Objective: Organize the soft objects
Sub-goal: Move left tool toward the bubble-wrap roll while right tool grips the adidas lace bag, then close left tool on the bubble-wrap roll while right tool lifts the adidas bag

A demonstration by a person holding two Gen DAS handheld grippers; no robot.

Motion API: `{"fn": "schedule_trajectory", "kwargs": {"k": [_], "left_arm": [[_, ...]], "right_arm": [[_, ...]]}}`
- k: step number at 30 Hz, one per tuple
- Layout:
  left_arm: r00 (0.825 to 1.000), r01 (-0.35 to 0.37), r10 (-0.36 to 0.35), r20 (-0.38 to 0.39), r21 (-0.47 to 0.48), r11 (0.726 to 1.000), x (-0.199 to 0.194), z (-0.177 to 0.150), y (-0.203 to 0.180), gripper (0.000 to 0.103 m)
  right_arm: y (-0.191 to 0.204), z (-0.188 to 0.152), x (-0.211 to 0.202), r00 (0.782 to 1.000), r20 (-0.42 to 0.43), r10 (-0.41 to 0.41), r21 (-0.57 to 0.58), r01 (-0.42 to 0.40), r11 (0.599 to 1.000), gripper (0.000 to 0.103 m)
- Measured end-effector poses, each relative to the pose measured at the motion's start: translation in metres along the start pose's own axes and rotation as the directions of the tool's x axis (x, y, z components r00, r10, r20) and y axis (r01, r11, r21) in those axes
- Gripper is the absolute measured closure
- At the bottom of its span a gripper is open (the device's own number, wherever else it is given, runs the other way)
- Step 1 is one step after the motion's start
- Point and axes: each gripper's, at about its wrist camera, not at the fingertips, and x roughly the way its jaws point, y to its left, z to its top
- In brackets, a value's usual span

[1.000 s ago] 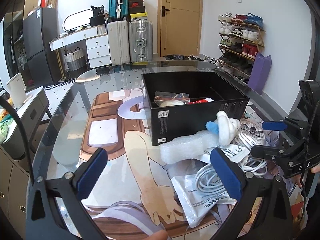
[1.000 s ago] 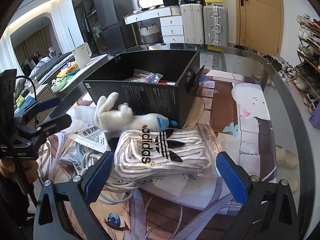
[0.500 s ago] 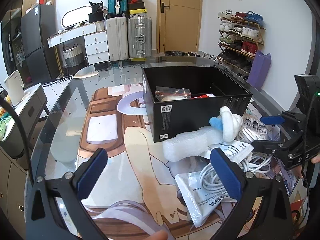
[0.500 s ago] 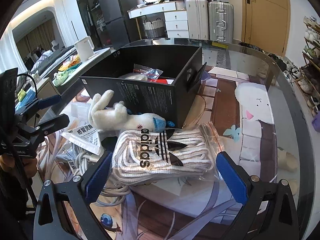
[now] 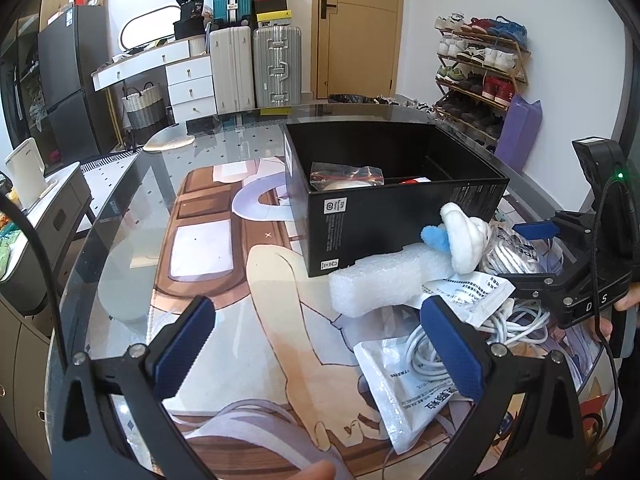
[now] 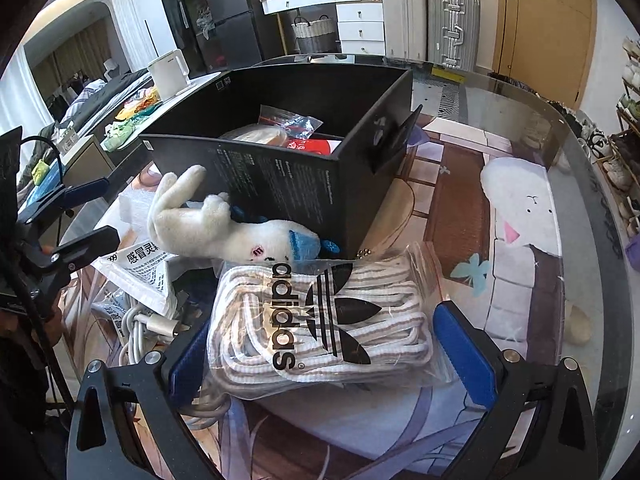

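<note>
A white plush toy [image 5: 464, 236] with a blue tuft lies against the open black box [image 5: 392, 216], resting on a white foam block [image 5: 380, 284]. In the right wrist view the plush toy [image 6: 224, 232] lies just beyond a clear adidas bag of striped laces [image 6: 320, 320]. My right gripper [image 6: 324, 348] is open, its blue pads on either side of that bag's near end. My left gripper [image 5: 324, 348] is open over the printed mat with nothing between its fingers; the foam lies ahead to its right. The box [image 6: 280, 160] holds a zip bag and a red item.
White medicine packets [image 5: 416, 392] and coiled white cables [image 5: 520, 320] lie in the pile by the foam. The glass table's edge [image 6: 580, 184] curves on the right. A hand holds the right gripper [image 5: 508, 252] at the far right. Suitcases, drawers and a shoe rack stand beyond.
My right gripper has moved forward and lower, so the lace bag now lies between its pads. My left gripper has shifted slightly; the pile sits a little farther right in its view.
</note>
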Motion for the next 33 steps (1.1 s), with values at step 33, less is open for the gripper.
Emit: {"fn": "schedule_trajectory", "kwargs": {"k": [33], "left_arm": [[0.999, 0.036, -0.036, 0.022, 0.023, 0.999, -0.016, 0.003, -0.016, 0.0]], "right_arm": [[-0.002, -0.03, -0.075, 0.968, 0.238, 0.074, 0.067, -0.093, 0.993, 0.019]]}}
